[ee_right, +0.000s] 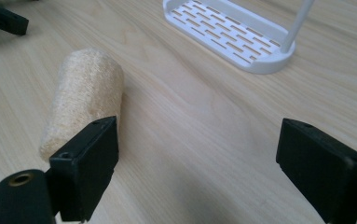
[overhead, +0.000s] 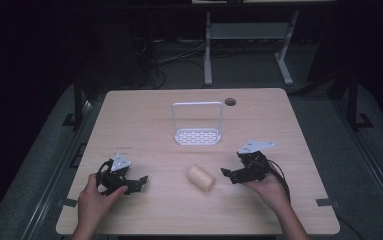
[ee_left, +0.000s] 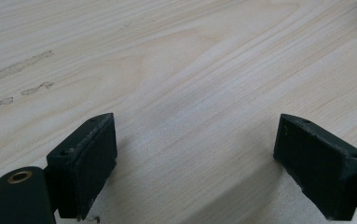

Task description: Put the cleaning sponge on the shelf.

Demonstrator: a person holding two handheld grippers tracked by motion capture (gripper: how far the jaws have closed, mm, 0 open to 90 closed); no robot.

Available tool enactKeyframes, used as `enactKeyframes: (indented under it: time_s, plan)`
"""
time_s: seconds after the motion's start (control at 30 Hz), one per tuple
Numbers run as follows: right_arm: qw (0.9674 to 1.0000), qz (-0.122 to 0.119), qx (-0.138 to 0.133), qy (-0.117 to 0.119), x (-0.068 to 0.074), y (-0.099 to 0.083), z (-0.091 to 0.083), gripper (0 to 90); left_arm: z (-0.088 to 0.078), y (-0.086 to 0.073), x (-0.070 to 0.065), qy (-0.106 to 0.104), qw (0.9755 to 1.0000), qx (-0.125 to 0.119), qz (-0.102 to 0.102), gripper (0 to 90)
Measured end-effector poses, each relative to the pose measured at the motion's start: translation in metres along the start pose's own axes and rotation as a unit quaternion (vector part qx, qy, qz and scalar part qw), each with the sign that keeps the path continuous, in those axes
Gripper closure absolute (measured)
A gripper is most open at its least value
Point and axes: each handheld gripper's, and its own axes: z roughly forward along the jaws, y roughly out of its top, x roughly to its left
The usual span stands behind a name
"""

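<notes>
Loofah roll (overhead: 201,178) lies flat on worktop (overhead: 144,115), long axis diagonal, between both grippers: left gripper (overhead: 138,183) and right gripper (overhead: 227,174) spread wide, empty.

Pale wooden table (overhead: 144,107), grey floor (overhead: 249,75), dim room.

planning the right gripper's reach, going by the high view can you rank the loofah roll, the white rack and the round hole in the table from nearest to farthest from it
Measured from the right gripper:
1. Loofah roll: just to its left, lying on the table near the front.
2. White rack: farther back, at the middle of the table.
3. Round hole: at the far edge of the table, behind the rack.
</notes>
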Motion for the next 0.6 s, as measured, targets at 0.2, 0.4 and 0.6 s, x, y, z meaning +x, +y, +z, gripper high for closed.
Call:
enactKeyframes:
  time_s: [0.2, 0.4, 0.6]
  plan:
    - [1.0000, -0.002, -0.002, 0.007, 0.003, 0.006, 0.004, 12.9, 0.000, 0.000, 0.000, 0.000, 1.0000, 0.000, 0.000, 12.7]
    - [0.9998, -0.010, -0.004, 0.015, 0.008, 0.012, 0.008, 12.9, 0.000, 0.000, 0.000, 0.000, 1.0000, 0.000, 0.000, 12.7]
    - [0.9996, -0.016, -0.005, 0.024, 0.014, 0.018, 0.013, 12.9, 0.000, 0.000, 0.000, 0.000, 1.0000, 0.000, 0.000, 12.7]
